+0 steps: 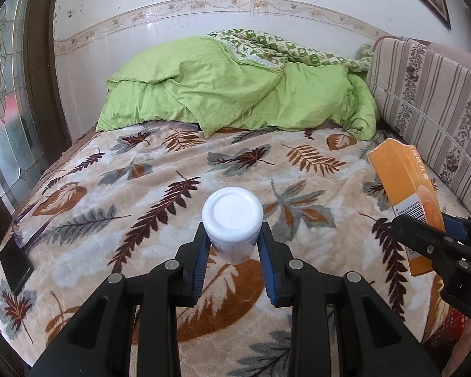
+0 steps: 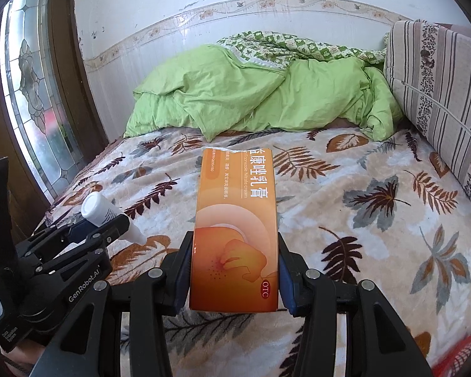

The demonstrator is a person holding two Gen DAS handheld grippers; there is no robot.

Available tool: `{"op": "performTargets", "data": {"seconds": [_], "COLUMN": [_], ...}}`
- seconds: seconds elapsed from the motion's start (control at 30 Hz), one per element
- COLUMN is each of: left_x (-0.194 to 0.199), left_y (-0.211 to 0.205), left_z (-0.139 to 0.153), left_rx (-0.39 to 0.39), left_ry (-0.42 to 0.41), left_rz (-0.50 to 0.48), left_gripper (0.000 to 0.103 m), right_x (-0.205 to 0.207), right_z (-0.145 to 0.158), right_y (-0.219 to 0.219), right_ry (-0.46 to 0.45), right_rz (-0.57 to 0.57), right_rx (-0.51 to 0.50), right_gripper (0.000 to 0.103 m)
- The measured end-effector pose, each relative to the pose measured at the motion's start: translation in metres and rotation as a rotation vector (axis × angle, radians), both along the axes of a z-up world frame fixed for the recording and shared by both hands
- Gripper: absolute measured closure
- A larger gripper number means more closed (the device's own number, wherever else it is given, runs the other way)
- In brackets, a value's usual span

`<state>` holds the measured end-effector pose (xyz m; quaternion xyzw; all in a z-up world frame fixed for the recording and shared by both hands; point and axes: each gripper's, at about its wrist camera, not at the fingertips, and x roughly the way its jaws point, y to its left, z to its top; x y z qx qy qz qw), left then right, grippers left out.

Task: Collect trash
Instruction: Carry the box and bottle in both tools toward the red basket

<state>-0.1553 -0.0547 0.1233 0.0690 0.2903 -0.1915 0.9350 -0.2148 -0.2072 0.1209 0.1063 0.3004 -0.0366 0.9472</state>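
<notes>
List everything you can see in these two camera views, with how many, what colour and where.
white bottle: one, white, clamped in the left gripper, above the bed
orange box: one, orange, torn far end, clamped in the right gripper
leaf blanket: one, beige with brown and grey leaves, covering the bed
green duvet: one, light green, bunched at the bed's far end
patterned quilt: one, green and white, on top of the duvet
striped cushion: one, beige striped, along the right side
phone: one, black, near left edge of the blanket
left gripper: black, blue pads
right gripper: black, blue pads
</notes>
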Motion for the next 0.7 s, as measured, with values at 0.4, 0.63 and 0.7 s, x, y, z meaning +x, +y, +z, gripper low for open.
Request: {"op": "performTargets", "data": {"seconds": [0.4,0.63,0.7], "left_x": [-0.068,-0.113,-0.125], "left_y": [-0.042,-0.083,-0.100], "left_z": [0.036,0.064,0.070], "left_rx": [-0.036,-0.049,-0.054], "left_ry": [0.024,0.016,0.034], "left_rz": [-0.247,-0.430,-0.505], "left_gripper": [0.074,0.074,0.074], "right_x": [-0.102,-0.177,-0.200], "right_z": [0.033,0.043,0.041], "right_y": [-0.045,-0.096,-0.112], "right_ry": [-0.042,-0.030,-0.022], "right_rz": [-0.115,-0.269,-0.332], "right_rx": [0.015,0.008,0.014], "right_gripper": [0.053,0.053,0.053]}}
